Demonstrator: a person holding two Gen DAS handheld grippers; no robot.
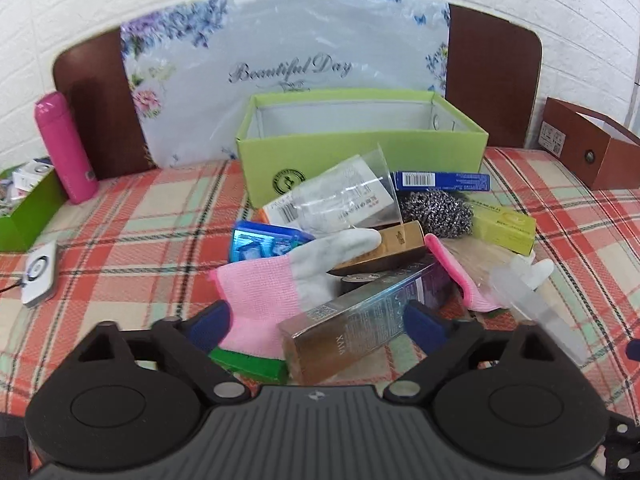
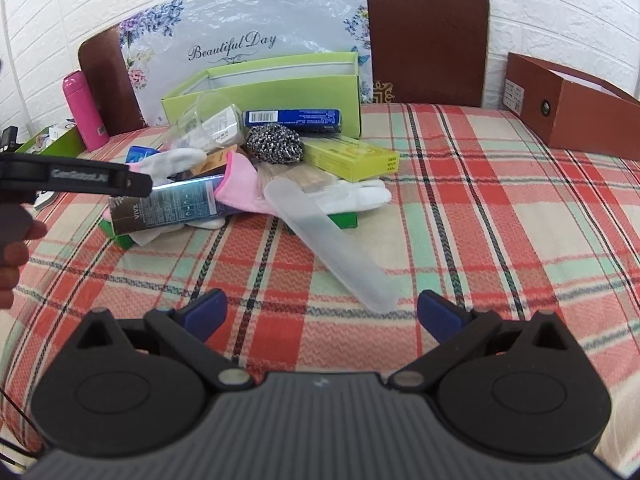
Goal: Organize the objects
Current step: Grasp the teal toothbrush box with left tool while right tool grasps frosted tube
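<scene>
A pile of objects lies on the plaid cloth before an open green box (image 1: 360, 152) (image 2: 280, 92). It holds pink-and-white gloves (image 1: 280, 280) (image 2: 244, 184), a shiny VIVX carton (image 1: 360, 320) (image 2: 172, 208), a steel scourer (image 1: 436, 212) (image 2: 274, 142), a blue box (image 1: 440, 181) (image 2: 292, 118), a yellow-green box (image 1: 504, 228) (image 2: 352, 158) and a clear plastic case (image 2: 332, 248) (image 1: 532, 304). My left gripper (image 1: 316, 326) is open, its fingers either side of the VIVX carton and glove cuff. My right gripper (image 2: 322, 316) is open and empty, just short of the clear case's near end.
A pink flask (image 1: 66, 148) (image 2: 84, 110) stands at the left beside a small green tray (image 1: 28, 212). A white device (image 1: 40, 276) lies on the cloth. A brown cardboard box (image 1: 588, 148) (image 2: 568, 104) sits at the right. A floral board leans on the headboard.
</scene>
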